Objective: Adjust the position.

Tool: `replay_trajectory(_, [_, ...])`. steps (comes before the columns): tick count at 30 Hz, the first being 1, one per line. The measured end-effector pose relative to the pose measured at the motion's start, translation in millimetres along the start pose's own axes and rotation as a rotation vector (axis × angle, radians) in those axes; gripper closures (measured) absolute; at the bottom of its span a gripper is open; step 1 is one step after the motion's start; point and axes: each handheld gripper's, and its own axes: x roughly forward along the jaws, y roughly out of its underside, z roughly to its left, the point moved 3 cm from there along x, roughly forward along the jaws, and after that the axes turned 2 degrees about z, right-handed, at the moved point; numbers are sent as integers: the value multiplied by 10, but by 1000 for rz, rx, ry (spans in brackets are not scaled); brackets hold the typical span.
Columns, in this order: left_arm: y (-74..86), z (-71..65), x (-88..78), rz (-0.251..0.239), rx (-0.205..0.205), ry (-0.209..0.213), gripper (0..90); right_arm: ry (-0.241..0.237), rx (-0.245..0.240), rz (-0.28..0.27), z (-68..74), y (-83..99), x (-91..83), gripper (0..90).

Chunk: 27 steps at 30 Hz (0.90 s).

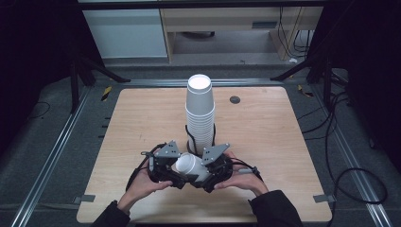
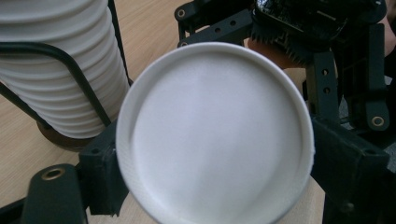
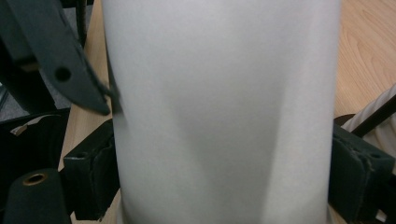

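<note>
Item: paper cup [image 1: 190, 165], near the desk's [image 1: 265, 142] front edge, lying level, base toward left claw [image 1: 166, 171], between its pads. Right claw [image 1: 213, 172] clenched across its wall.

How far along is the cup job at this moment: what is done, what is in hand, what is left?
Done: a tall cup stack stands upright in its black wire holder on the table. In hand: one white cup, lying sideways, sits between both grippers; the right gripper clamps its wall, the left gripper brackets its base end. Left: which way the cup is headed, onto the stack or away, cannot be told.
</note>
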Motion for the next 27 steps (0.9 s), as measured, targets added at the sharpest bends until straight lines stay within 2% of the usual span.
replay_trajectory(27, [-4, -3, -16, 5, -9, 14, 207, 1, -13, 11, 22, -10, 47, 125])
